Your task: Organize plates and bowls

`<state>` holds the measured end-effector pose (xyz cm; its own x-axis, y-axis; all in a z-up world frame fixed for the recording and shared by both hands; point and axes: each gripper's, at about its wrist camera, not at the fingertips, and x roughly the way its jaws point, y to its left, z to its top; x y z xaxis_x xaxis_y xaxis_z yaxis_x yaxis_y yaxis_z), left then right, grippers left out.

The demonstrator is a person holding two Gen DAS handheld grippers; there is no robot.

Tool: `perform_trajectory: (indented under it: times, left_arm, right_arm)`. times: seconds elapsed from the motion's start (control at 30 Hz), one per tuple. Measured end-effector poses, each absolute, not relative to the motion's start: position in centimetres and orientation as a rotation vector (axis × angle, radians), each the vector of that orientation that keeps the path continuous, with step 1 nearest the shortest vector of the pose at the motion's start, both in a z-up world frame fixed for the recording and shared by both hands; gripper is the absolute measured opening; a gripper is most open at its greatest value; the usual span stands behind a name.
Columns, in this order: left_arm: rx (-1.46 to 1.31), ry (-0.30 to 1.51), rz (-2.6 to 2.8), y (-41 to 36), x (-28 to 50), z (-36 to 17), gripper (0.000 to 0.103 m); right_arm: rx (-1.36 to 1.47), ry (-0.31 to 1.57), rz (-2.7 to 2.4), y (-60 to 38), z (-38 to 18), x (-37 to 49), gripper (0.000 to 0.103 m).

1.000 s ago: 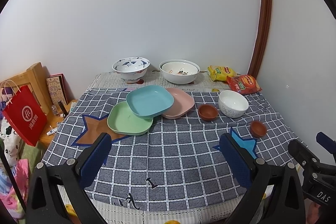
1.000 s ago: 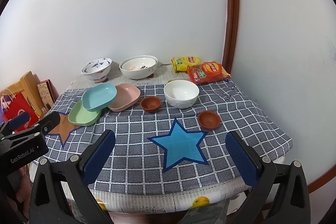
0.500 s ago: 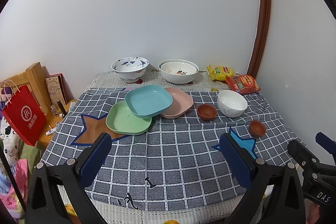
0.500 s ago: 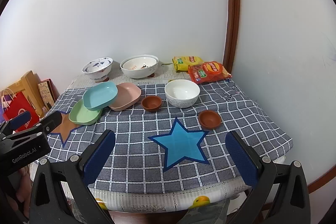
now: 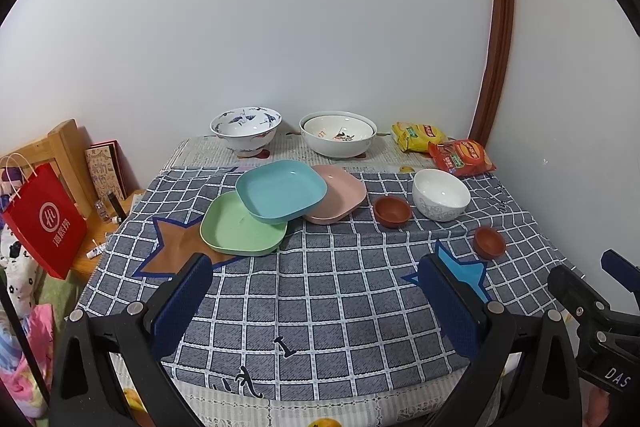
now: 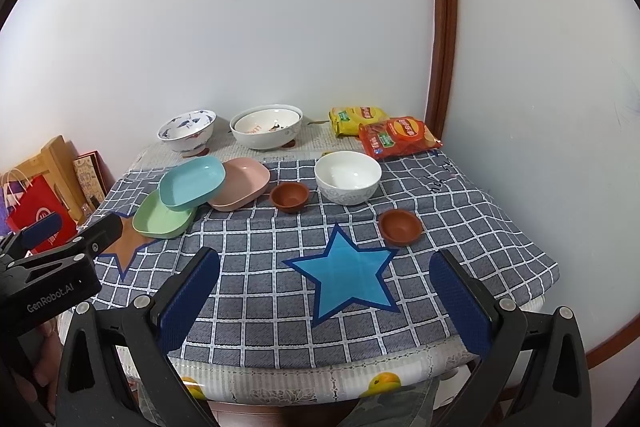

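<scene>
Both cameras have drawn back slightly; no dish has shifted.
Left gripper [image 5: 316, 291] and right gripper [image 6: 324, 291] hang open and empty at the counter [image 6: 500, 259] edge. Blue plate [image 5: 280, 189] overlaps the green plate [image 5: 240, 231] and pink plate [image 5: 344, 193], far-left, nearer the left gripper.

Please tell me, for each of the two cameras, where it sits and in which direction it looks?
Left wrist: on the left gripper, facing the back wall across the checked tablecloth; open jaws show, right gripper at right edge.
Right wrist: on the right gripper, further right, same direction; open jaws show, left gripper at left.
Shared: square turquoise plate, white ceramic bowl.
</scene>
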<state>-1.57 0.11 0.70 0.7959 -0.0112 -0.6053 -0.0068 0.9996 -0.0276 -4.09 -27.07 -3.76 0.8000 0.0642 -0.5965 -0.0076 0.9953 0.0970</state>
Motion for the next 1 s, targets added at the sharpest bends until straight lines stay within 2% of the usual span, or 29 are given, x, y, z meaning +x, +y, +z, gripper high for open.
perform_trajectory:
  times: [1.0]
  left_arm:
    - [-0.021,0.666,-0.006,0.0,0.6,0.2,0.103]
  right_arm:
    - [0.1,0.654,0.05,-27.0,-3.9,-2.3,0.103]
